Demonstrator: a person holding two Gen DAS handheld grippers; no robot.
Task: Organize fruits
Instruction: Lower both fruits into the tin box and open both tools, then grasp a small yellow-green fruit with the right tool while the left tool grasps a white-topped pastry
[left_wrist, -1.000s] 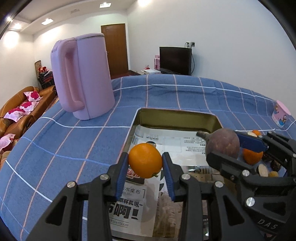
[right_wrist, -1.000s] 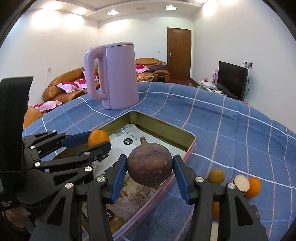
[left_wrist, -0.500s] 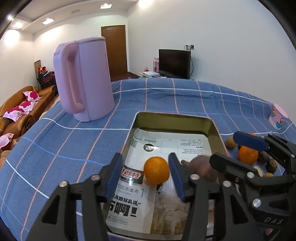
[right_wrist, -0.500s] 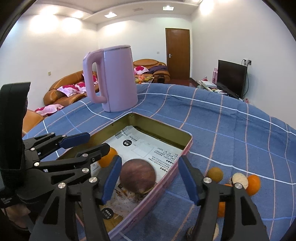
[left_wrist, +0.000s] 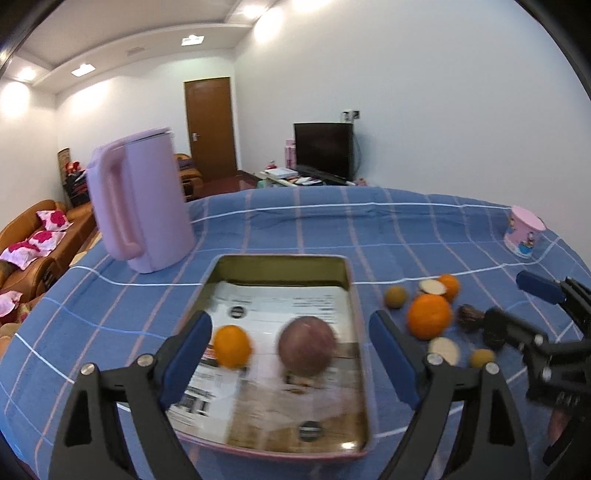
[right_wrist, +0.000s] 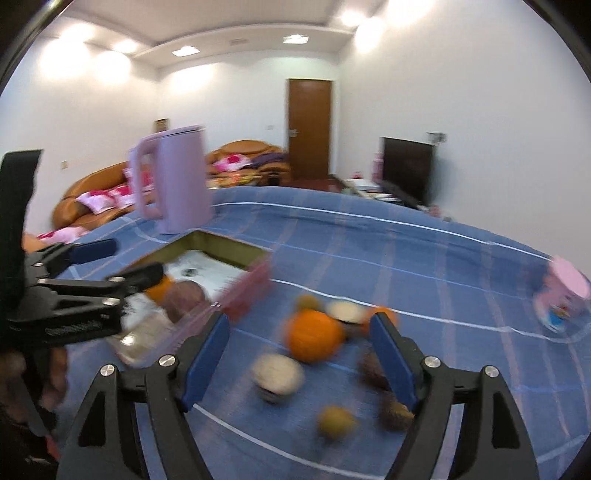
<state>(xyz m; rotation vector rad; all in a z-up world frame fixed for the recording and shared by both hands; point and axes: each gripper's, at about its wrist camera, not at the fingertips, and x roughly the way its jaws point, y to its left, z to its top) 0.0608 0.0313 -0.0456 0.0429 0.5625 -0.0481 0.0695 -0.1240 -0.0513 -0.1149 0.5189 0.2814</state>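
- Left wrist view: left gripper (left_wrist: 290, 347) above the near end of the tray (left_wrist: 349, 284), jaws spreading wide with nothing pressed between the pads; small orange (left_wrist: 232, 346) and brown round fruit (left_wrist: 307, 346) lying loose side by side on the printed paper lining the tray, both blurred
- Same view, right of the tray: loose fruits on the blue checked cloth (left_wrist: 332, 229), among them a big orange (left_wrist: 429, 316), a greenish ball (left_wrist: 395, 297) and a pale slice (left_wrist: 444, 350); right gripper (left_wrist: 524, 310) reaching in over that pile; purple kettle (left_wrist: 138, 201) standing behind the tray's far left corner
- Right wrist view: right gripper (right_wrist: 297, 356) also opening and empty, aimed at the scattered fruits; big orange (right_wrist: 314, 336) seen between the pads but untouched; tray off to the left, with the left gripper (right_wrist: 122, 262) over it
- Step in hand, judged: two fruits just delivered, next pickup beginning
- Next move, judged: lower onto the big orange, centre it between the pads, close gently, then carry it to a free spot in the tray
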